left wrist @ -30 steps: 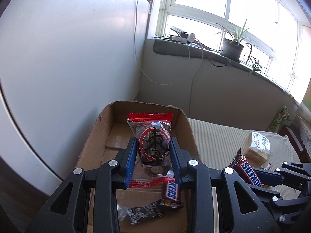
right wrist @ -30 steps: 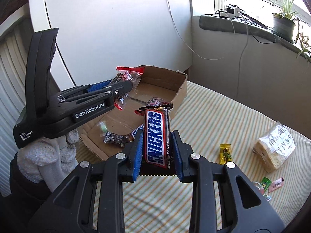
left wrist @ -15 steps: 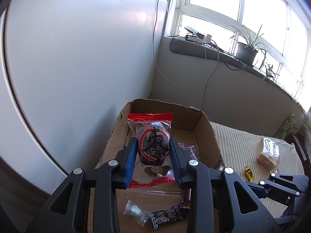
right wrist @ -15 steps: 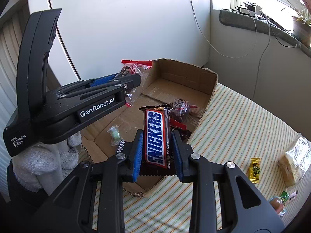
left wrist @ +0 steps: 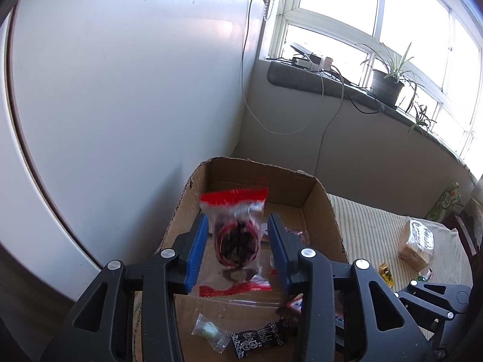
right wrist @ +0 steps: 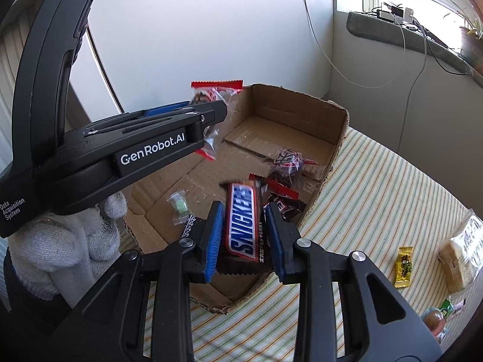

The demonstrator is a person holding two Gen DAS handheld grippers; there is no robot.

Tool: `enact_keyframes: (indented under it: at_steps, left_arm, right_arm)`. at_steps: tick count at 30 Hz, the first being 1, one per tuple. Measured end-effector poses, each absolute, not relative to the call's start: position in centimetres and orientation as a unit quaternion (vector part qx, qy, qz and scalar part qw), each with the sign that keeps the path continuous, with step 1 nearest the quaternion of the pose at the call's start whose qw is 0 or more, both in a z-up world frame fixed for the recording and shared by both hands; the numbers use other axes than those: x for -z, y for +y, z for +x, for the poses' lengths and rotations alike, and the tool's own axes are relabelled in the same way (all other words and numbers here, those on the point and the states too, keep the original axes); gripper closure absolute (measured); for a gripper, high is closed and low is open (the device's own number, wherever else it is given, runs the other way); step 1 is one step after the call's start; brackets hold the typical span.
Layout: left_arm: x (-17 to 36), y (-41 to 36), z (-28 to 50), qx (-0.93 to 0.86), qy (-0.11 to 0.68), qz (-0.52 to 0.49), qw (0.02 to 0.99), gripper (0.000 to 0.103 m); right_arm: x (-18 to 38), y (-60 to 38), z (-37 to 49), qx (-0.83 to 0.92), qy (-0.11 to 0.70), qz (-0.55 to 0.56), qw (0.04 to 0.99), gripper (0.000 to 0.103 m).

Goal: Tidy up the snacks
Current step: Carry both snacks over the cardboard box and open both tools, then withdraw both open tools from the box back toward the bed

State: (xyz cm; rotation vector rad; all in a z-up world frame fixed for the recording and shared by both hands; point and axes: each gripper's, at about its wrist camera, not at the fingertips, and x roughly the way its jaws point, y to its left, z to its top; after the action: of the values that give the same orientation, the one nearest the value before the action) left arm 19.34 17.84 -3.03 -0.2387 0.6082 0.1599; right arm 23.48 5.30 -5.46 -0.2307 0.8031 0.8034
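An open cardboard box (left wrist: 317, 199) (right wrist: 341, 138) stands on the striped table. My left gripper (left wrist: 238, 232) is over the box with its jaws parted. A clear snack bag with red ends (left wrist: 237, 235) (right wrist: 215, 90) is blurred between the pads, clear of both. My right gripper (right wrist: 244, 220) is above the box's near edge, jaws parted. A Snickers bar (right wrist: 243, 223) is blurred between them with gaps on both sides. Several small snacks lie in the box, among them a dark wrapper (left wrist: 256, 339) and a green candy (right wrist: 178, 205).
On the striped tablecloth right of the box lie a yellow candy (right wrist: 404, 267), a wrapped sandwich bread pack (right wrist: 462, 253) (left wrist: 418, 241) and small sweets (right wrist: 434, 322). A white wall is close behind the box. A windowsill with a potted plant (left wrist: 388, 80) runs behind.
Both grippers have opened. The red-ended bag and the Snickers bar, gripped before, are now loose and blurred between the jaws. Both grippers have moved further over the box.
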Motion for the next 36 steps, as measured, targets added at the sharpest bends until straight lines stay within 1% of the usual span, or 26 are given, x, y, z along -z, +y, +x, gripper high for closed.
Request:
enact_keyframes:
  at_steps: [1, 2, 3, 5, 6, 20, 36]
  left_arm:
    - [3.0, 17.9, 19.3, -0.079, 0.297, -0.119, 0.944, 0.053]
    - [2.9, 18.0, 19.2, -0.079, 0.295, -0.12, 0.944, 0.053]
    - [2.9, 18.0, 19.2, -0.079, 0.295, -0.122, 0.944, 0.053]
    - [2.8, 18.1, 19.2, -0.079, 0.294, -0.122, 0.945, 0.053]
    - [2.8, 18.1, 19.3, -0.079, 0.294, -0.122, 0.945, 0.053]
    - [2.1, 17.1, 19.6, -0.06, 0.287, -0.124, 0.948, 0.053]
    - [1.3, 11.1, 20.0, 0.018, 0.286, -0.098, 0.953, 0.053]
  right_arm:
    - [5.4, 5.2, 23.4, -0.38, 0.378, -0.109, 0.837, 0.064]
    - [5.3, 5.2, 23.3, -0.38, 0.375, -0.11, 0.838, 0.057]
    - [5.1, 5.1, 23.1, -0.38, 0.371, -0.112, 0.84, 0.055]
    - [4.9, 5.0, 22.8, -0.38, 0.364, -0.116, 0.842, 0.046]
    - [4.8, 4.9, 22.7, -0.38, 0.362, -0.116, 0.843, 0.045]
    - [4.1, 2.2, 22.3, -0.369, 0.358, -0.105, 0.851, 0.044]
    - [3.4, -9.5, 23.1, -0.294, 0.359, -0.063, 0.884, 0.044]
